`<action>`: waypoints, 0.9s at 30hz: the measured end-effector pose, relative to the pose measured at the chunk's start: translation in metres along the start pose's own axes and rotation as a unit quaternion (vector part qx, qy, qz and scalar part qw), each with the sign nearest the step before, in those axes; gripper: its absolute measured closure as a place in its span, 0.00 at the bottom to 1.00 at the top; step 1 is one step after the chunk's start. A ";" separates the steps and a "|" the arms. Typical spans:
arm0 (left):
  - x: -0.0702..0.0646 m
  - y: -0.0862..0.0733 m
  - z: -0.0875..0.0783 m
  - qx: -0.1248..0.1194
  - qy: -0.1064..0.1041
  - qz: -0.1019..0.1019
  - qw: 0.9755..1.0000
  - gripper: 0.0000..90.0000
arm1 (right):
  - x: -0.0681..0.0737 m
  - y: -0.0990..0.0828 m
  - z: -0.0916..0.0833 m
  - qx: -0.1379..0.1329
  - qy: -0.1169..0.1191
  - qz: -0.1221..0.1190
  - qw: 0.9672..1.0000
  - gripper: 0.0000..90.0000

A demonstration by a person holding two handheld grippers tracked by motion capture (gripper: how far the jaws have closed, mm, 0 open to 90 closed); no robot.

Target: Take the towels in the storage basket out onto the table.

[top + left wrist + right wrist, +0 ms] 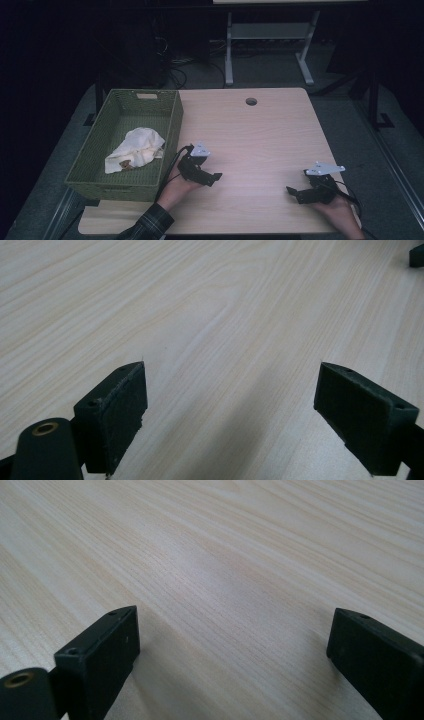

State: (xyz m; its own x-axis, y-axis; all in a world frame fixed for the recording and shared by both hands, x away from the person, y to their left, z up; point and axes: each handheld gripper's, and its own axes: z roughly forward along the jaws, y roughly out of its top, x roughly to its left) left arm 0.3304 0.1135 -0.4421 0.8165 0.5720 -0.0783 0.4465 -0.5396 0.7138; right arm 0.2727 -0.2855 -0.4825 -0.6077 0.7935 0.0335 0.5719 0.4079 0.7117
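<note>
Here the cream cloth point(136, 148) lies crumpled inside the green basket point(170, 135), toward the basket's near half, with a small brownish mark on its near fold. The basket stands at the left edge of the counter point(260, 150). The left hand-held gripper point(210, 179) rests on the counter just beside the basket's right wall, jaws spread wide with nothing between them; in the left gripper view bare wood lies between its pads point(120, 410). The right hand-held gripper point(295, 194) sits well apart from the basket, near the counter's near right corner, likewise spread wide and empty.

The cloth looks light, soft and limp, so it should sag and trail when lifted. A raised fold at the top of the heap seems the best place to pinch, since a flat edge would likely slip or catch on the basket's weave.
</note>
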 end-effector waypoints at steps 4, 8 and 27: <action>-0.001 0.002 -0.003 0.000 -0.003 0.000 1.000 0.14 | 0.000 0.000 0.000 0.000 0.001 -0.001 1.000 0.07; -0.002 0.004 -0.005 0.000 0.000 0.003 1.000 0.14 | 0.000 0.000 0.000 0.000 0.001 -0.001 1.000 0.07; -0.002 0.015 -0.017 -0.014 -0.019 -0.010 1.000 0.15 | 0.000 0.000 0.000 0.000 0.001 -0.001 1.000 0.07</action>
State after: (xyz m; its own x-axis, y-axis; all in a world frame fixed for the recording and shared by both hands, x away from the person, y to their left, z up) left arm 0.3289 0.1152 -0.4193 0.8210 0.5581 -0.1199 0.4535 -0.5101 0.7308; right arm 0.2727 -0.2855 -0.4826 -0.6097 0.7919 0.0333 0.5706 0.4094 0.7119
